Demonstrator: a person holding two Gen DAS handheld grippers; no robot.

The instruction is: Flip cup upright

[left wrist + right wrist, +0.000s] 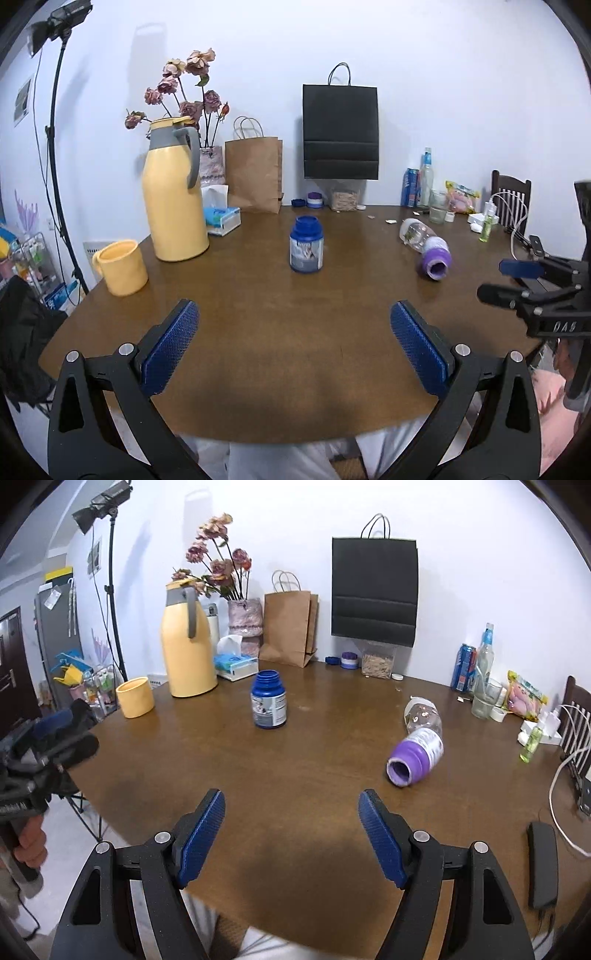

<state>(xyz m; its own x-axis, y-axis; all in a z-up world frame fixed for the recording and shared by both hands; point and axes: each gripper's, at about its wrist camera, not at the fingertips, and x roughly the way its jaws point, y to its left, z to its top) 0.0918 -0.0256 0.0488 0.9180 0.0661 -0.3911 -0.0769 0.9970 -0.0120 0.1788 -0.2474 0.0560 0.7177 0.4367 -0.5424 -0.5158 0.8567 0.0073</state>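
A clear cup with a purple mouth end (pixel 417 744) lies on its side on the brown table (pixel 314 775), open mouth toward me; it also shows in the left wrist view (pixel 428 248) at the right. My right gripper (pixel 291 834) is open and empty above the table's near edge, left of and nearer than the cup. My left gripper (pixel 295 343) is open and empty over the near middle of the table. The right gripper also shows at the right edge of the left wrist view (pixel 517 280).
A blue jar (pixel 306 245) stands upright mid-table. A yellow jug (pixel 173 192) and yellow mug (pixel 122 267) stand at the left. Paper bags (pixel 255 173), a tissue box (pixel 221 218), bottles and a can (pixel 421 184) line the back. A black remote (pixel 542 864) lies at the near right.
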